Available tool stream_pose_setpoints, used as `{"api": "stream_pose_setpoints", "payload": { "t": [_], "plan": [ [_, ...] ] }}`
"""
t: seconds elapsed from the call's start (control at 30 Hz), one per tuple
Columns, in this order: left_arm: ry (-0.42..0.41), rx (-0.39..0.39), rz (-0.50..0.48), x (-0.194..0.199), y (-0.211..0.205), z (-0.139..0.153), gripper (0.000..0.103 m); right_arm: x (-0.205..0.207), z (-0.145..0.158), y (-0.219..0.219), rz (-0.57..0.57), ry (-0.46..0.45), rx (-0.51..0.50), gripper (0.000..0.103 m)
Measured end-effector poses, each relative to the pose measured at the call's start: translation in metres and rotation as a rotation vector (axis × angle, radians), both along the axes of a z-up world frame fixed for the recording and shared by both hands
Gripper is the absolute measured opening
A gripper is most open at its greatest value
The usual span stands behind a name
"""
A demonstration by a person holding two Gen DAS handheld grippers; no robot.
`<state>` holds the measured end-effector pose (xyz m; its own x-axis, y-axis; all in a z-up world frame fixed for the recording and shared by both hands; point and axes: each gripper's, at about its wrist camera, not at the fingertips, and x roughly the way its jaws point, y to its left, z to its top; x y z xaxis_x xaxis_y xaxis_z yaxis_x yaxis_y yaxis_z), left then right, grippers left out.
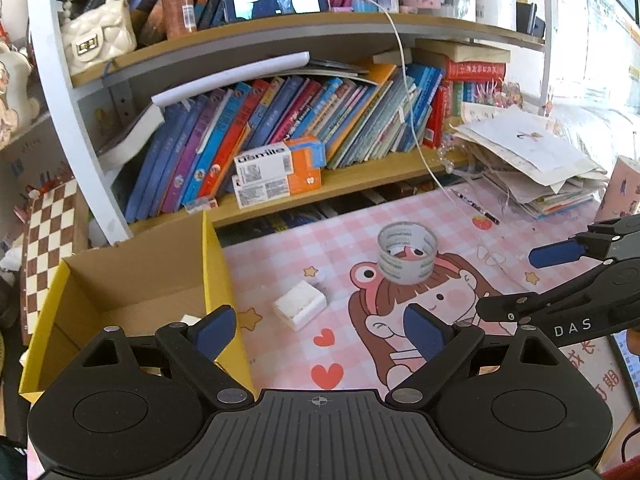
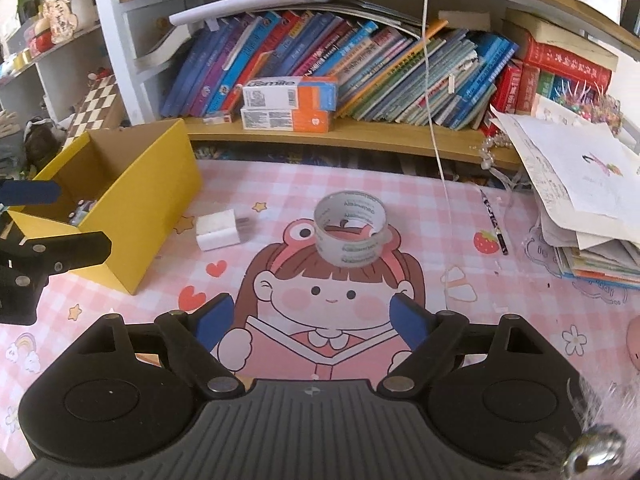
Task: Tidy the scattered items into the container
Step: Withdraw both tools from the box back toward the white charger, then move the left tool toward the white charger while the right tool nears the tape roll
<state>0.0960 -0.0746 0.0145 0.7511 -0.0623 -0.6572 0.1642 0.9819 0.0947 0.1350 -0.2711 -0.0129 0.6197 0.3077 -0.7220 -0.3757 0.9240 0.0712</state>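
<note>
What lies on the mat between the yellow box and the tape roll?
A white charger lies there, close beside the box and apart from the tape roll. Both wrist views show it.

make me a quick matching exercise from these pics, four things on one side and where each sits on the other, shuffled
Things:
1. tape roll
2. white charger block
3. yellow box
4. pencil

Places:
A. far left of the mat
B. beside the strawberry print
C. on the cartoon girl's frog hat
D. between the box and the tape

Pairs: 1-C, 2-D, 3-A, 4-B
</note>
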Motion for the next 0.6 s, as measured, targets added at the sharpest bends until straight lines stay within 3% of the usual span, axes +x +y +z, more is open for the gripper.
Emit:
{"api": "stream_pose_setpoints", "payload": {
  "t": [0.6],
  "plan": [
    [0.066, -0.057, 0.019, 0.03, -0.001, -0.025, 0.093, 0.02, -0.011, 0.0, -0.052, 0.007, -0.041, 0.085]
  ]
}}
